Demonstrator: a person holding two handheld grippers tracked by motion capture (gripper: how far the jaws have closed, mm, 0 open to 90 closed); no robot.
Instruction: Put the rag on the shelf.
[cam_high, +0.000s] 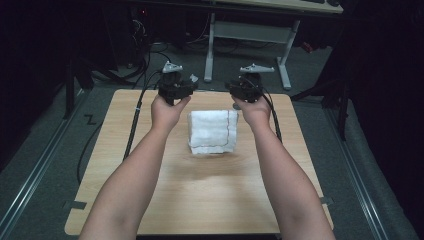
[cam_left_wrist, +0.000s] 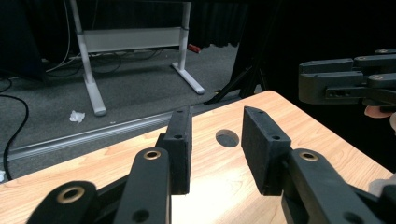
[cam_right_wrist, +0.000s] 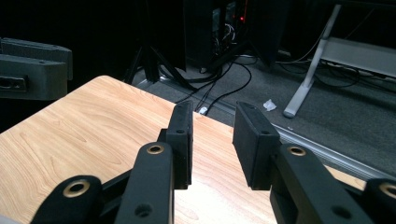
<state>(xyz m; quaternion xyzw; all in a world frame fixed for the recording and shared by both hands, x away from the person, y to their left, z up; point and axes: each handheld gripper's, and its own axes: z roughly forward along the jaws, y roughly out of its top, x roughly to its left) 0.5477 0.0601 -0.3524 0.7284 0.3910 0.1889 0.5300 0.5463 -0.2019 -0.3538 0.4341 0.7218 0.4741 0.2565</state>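
Observation:
A folded white towel (cam_high: 212, 131) with a dark stitched edge lies on the wooden table (cam_high: 200, 190), a little beyond its middle. Both hands hold their grippers raised over the table's far edge, one on each side of the towel and beyond it. My left gripper (cam_high: 176, 86) is open with nothing between its jaws; in its own view (cam_left_wrist: 217, 126) it points at the far edge and a round hole (cam_left_wrist: 227, 137) in the tabletop. My right gripper (cam_high: 245, 87) is open and empty too, its view (cam_right_wrist: 212, 122) looking over the table's far corner.
Beyond the table lies grey carpeted floor with a white desk frame (cam_high: 247, 47), cables (cam_high: 150, 55) and a metal floor rail (cam_left_wrist: 93, 133). Black cables trail from both grippers across the table's left and right sides. Dark curtains surround the area.

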